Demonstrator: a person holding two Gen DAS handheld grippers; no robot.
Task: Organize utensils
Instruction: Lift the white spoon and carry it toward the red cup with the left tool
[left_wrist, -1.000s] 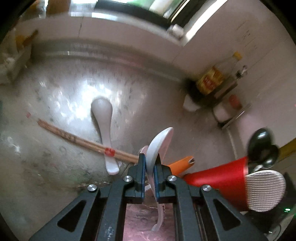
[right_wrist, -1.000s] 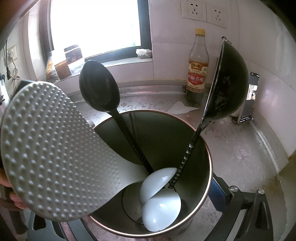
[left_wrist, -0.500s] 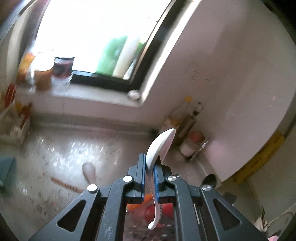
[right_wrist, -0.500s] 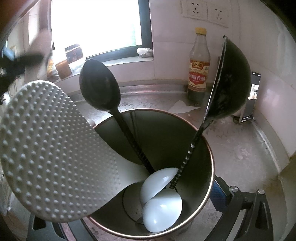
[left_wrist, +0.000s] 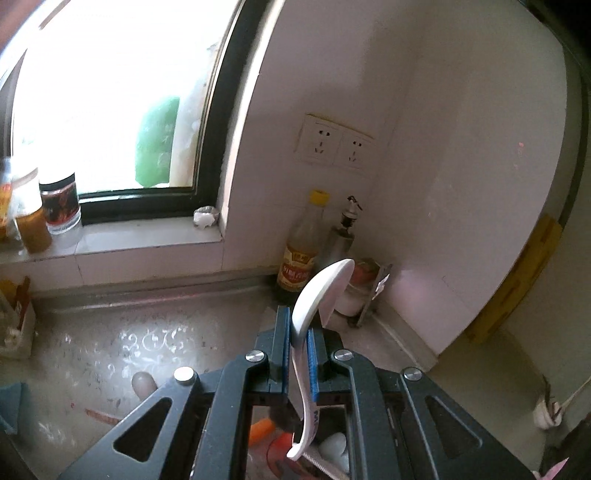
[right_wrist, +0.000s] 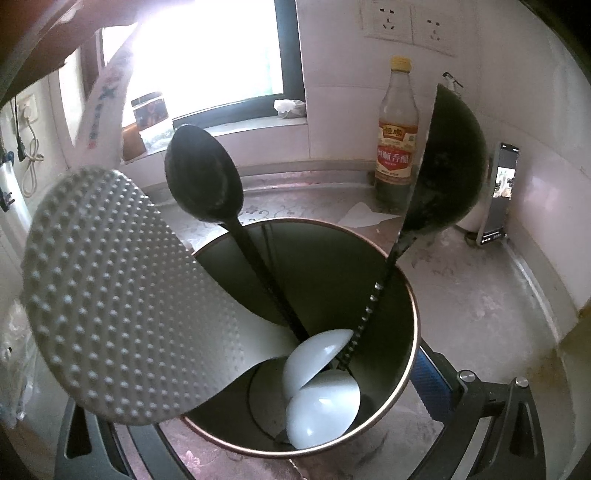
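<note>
My left gripper (left_wrist: 297, 325) is shut on a white ceramic spoon (left_wrist: 321, 288), bowl up and handle hanging down, high above the counter. That spoon's handle (right_wrist: 105, 110) shows at the upper left of the right wrist view, above the utensil holder (right_wrist: 410, 295). The holder sits between the fingers of my right gripper (right_wrist: 273, 410); the right blue pad lies against its wall, while the left pad is hidden. Inside stand a dimpled white rice paddle (right_wrist: 122, 295), a black spoon (right_wrist: 203, 173), a black ladle (right_wrist: 447, 162) and two white spoons (right_wrist: 321, 398). Another white spoon (left_wrist: 144, 384) and chopsticks (left_wrist: 99, 415) lie on the counter.
A vinegar bottle (right_wrist: 397, 136) and an oil dispenser (left_wrist: 343, 229) stand in the corner by the wall. A phone (right_wrist: 500, 192) leans on the right wall. Jars (left_wrist: 59, 203) line the windowsill. An orange handle (left_wrist: 260, 430) lies beneath the left gripper.
My left gripper has risen and rolled with the spoon; its view swung from the counter to the window and wall. The spoon's handle has entered the right view. The right gripper and holder kept still.
</note>
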